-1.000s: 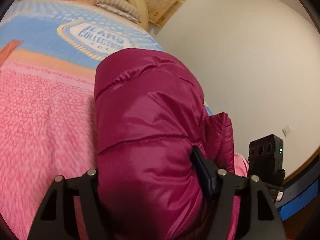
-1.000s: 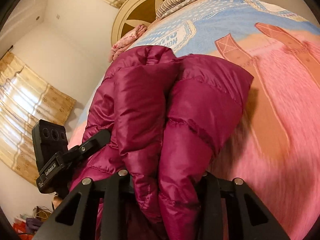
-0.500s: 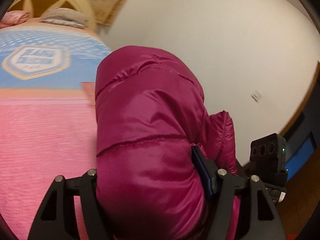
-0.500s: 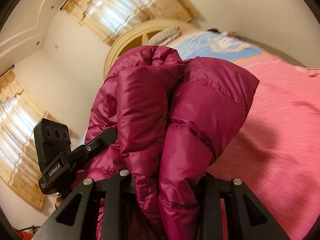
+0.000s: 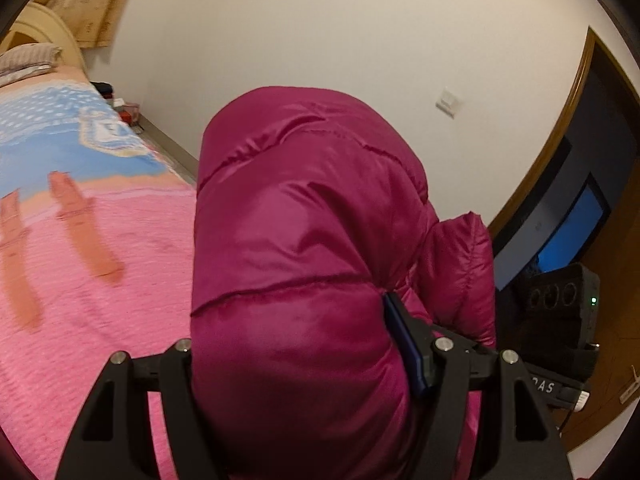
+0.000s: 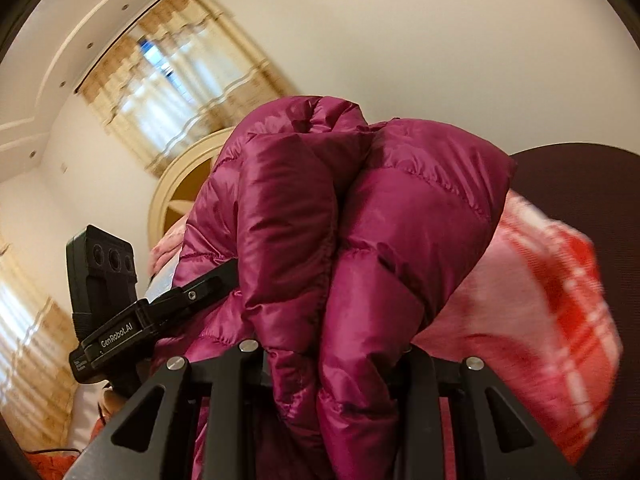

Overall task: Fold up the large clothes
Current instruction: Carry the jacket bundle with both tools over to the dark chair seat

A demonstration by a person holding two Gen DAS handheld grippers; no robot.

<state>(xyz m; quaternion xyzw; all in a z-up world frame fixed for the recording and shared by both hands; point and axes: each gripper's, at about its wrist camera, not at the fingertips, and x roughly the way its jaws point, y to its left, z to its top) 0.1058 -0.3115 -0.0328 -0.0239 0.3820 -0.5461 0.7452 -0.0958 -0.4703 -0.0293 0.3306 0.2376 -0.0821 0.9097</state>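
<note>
While swung off the bed (image 5: 100,280) toward the doorway, both tongs (image 5: 304,364) (image 6: 332,360) still clamped on the bunched jacket (image 5: 312,240); carrying away, not folding.

The bed (image 5: 100,280) lies left of the jacket (image 5: 304,248), its headboard (image 5: 60,36) at the far end. The doorway (image 5: 580,184) stands right of the jacket, the wall (image 5: 320,40) behind it.

You have two grippers, left gripper (image 5: 304,344) and right gripper (image 6: 332,356), one magenta puffer jacket (image 5: 312,240) (bunched, so any second layer can't be told), one bed (image 5: 80,260), one pillow (image 5: 24,60), and one wall switch (image 5: 449,102).
</note>
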